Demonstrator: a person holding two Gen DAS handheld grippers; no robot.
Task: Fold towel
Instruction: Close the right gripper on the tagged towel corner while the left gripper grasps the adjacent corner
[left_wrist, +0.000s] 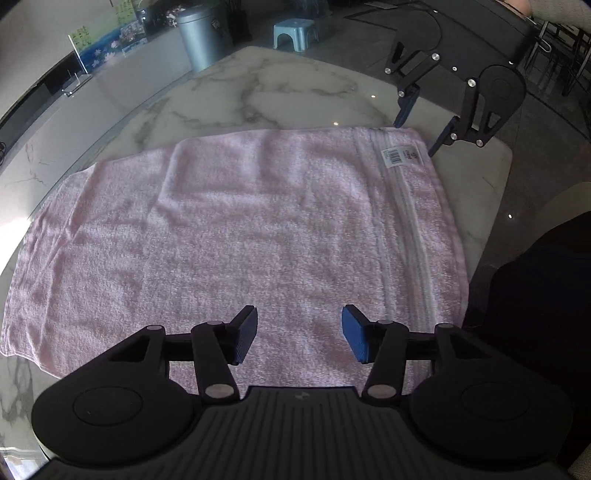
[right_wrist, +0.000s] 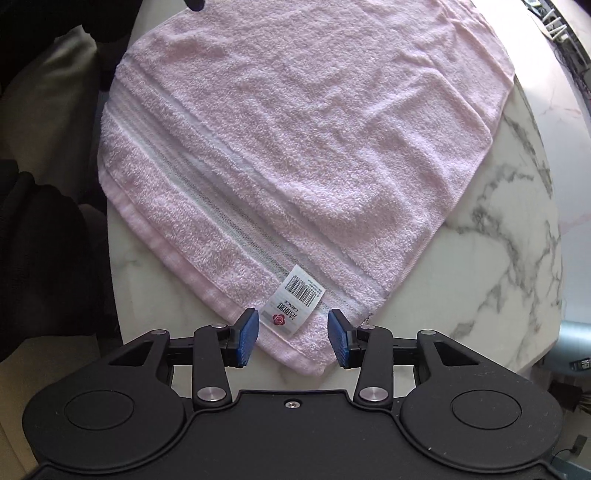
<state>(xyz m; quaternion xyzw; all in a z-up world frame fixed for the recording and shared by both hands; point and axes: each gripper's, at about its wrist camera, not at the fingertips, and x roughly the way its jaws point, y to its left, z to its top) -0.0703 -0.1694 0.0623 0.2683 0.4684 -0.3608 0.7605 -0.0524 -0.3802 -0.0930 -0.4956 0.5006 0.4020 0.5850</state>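
A pink towel lies flat on a white marble table, with one part folded over itself. A white woven stripe and a barcode label run along its right end. My left gripper is open and empty, just above the towel's near edge. My right gripper shows in the left wrist view at the towel's far right corner, open. In the right wrist view the towel spreads ahead and my right gripper is open, its blue pads either side of the labelled corner.
The table's rounded edge falls off on the right, beside a dark seat. Beyond the table stand a grey bin and a light blue stool on the floor.
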